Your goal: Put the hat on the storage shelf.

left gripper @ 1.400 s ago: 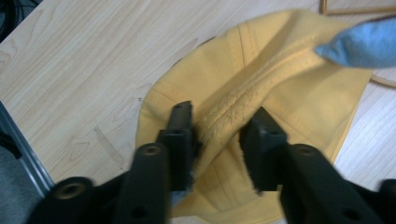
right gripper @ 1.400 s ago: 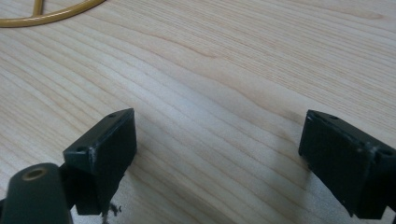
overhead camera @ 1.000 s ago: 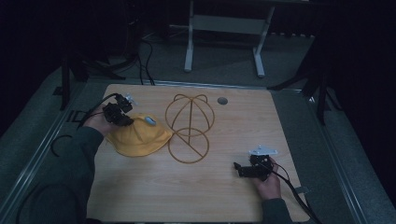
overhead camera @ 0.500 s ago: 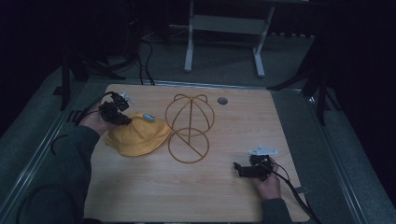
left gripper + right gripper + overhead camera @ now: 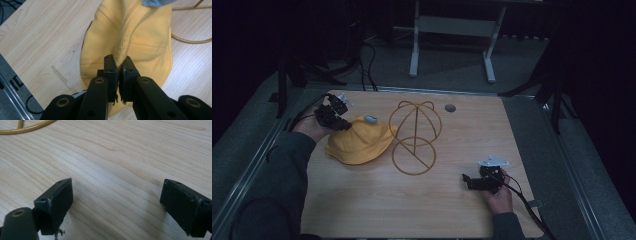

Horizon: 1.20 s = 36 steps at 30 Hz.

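Observation:
A yellow cap [image 5: 359,142] lies on the left part of the wooden table [image 5: 447,210], partly lifted at its back edge. My left gripper [image 5: 337,121] is shut on a pinched fold of the cap's fabric [image 5: 120,53], with the jaws pressed together around a seam. A light blue tag [image 5: 370,119] sits at the cap's top. Just right of the cap stands a gold wire hat stand [image 5: 415,137], its ring base [image 5: 27,127] flat on the table. My right gripper [image 5: 468,181] rests low at the front right, open, nothing between its fingers [image 5: 56,202].
A small dark round disc [image 5: 450,107] lies near the table's far edge. Cables [image 5: 367,60] and a metal frame [image 5: 452,30] stand on the floor beyond the table. A grey rail [image 5: 257,155] runs along the left side.
My left gripper has pulled the cap's back edge up and slightly left, bunching the fabric. The right gripper has stayed put.

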### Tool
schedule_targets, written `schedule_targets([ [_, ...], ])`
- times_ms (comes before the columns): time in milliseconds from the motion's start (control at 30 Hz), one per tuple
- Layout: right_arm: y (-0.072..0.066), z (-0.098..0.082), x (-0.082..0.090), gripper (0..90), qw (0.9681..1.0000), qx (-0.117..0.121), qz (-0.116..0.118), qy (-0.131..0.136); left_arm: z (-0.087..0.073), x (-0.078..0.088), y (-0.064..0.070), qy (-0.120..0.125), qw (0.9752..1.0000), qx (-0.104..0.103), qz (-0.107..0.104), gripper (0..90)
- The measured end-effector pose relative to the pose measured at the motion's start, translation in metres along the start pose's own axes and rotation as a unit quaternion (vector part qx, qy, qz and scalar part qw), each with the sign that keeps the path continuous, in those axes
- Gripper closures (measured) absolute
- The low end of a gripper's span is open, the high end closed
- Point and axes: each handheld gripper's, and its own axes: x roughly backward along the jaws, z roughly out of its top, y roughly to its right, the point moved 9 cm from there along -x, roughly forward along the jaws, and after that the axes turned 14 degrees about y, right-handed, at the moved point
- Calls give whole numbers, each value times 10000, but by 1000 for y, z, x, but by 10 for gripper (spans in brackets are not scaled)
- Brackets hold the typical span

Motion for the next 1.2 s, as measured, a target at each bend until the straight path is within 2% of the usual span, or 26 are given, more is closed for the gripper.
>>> schedule_targets([
  [400,0,0,0,112,10000,5,1,2,8,18,-6,219,9997,103,46,857],
  [833,0,0,0,112,10000,5,-1,1,20,31,-7,330,9994,15,77,857],
  [1200,0,0,0,112,10000,4,0,1,24,43,-10,602,9981,123,55,856],
])
